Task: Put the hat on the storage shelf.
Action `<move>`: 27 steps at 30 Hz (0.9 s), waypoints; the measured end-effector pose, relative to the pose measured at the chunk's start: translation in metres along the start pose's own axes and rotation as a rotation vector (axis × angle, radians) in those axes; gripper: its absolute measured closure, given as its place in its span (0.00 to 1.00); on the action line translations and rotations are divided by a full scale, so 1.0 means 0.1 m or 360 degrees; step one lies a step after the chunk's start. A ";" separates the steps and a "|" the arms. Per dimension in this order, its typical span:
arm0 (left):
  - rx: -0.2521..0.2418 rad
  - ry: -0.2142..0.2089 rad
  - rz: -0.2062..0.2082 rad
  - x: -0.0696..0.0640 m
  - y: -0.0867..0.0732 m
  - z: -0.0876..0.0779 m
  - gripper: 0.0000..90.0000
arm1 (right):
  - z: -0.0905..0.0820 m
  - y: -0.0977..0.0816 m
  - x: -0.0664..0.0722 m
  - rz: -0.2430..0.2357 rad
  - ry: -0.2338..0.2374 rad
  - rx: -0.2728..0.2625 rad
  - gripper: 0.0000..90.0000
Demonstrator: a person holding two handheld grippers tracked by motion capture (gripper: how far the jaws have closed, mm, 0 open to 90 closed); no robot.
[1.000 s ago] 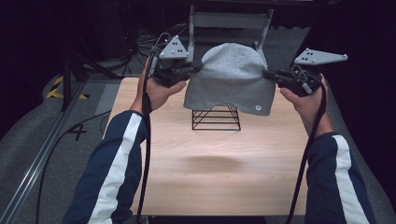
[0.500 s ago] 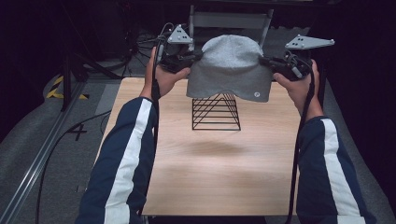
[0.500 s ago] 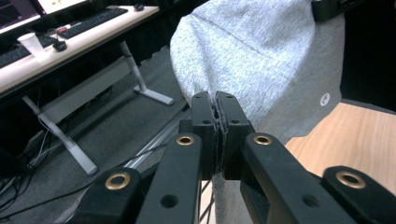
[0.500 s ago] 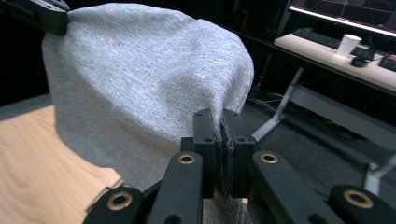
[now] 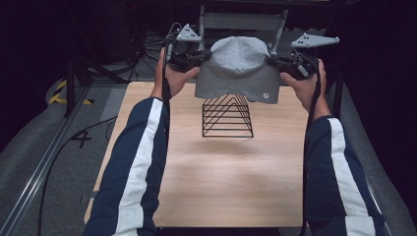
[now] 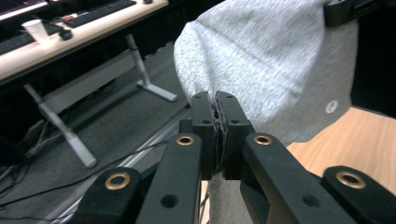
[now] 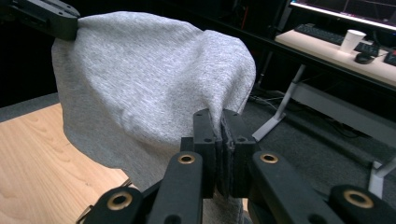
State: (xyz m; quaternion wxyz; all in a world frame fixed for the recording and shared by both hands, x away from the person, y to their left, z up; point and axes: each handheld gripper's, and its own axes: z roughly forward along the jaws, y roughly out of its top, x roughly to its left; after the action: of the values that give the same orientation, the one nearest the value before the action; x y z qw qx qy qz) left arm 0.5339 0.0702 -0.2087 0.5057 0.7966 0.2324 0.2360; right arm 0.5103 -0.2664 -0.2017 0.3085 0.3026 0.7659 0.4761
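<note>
Nearest me, my two forearms in dark blue sleeves with white stripes are entering from the bottom of the high view and reaching forward over the light wooden desk (image 5: 196,187). Midway along the desk, a black wire rack shaped like a ridged tent (image 5: 227,116) is standing upright on the wood.

Just beyond and above the rack, I am holding a grey knitted beanie with a small round white badge (image 5: 239,69) stretched between both tools, its lower hem hanging just above the rack's peak; whether the fabric is touching the wire I cannot tell. My left hand-held gripper (image 5: 200,55) is pinching the beanie's left edge, and my right hand-held gripper (image 5: 273,61) is pinching its right edge.

In the left gripper view, the left hand-held gripper (image 6: 219,109) is clamping a fold of grey knit between its closed jaws, with the beanie (image 6: 275,60) spreading away toward the other tool. In the right gripper view, the right hand-held gripper (image 7: 221,125) is likewise closed on the beanie (image 7: 149,79), a strip of fabric pressed between its pads.

Farthest off, a grey metal frame (image 5: 241,19) is standing behind the desk on the dark floor.
</note>
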 end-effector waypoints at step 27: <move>-0.0088 -0.0095 0.0004 -0.13 -0.15 -0.25 0.97 | -0.15 -0.17 0.15 -0.0046 0.0098 -0.0026 0.95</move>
State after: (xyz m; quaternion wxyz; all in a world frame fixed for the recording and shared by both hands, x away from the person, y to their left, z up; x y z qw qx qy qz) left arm 0.5065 0.0859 -0.2145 0.5339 0.7893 0.2094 0.2191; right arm 0.4870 -0.2698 -0.2151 0.2942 0.2743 0.7753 0.4869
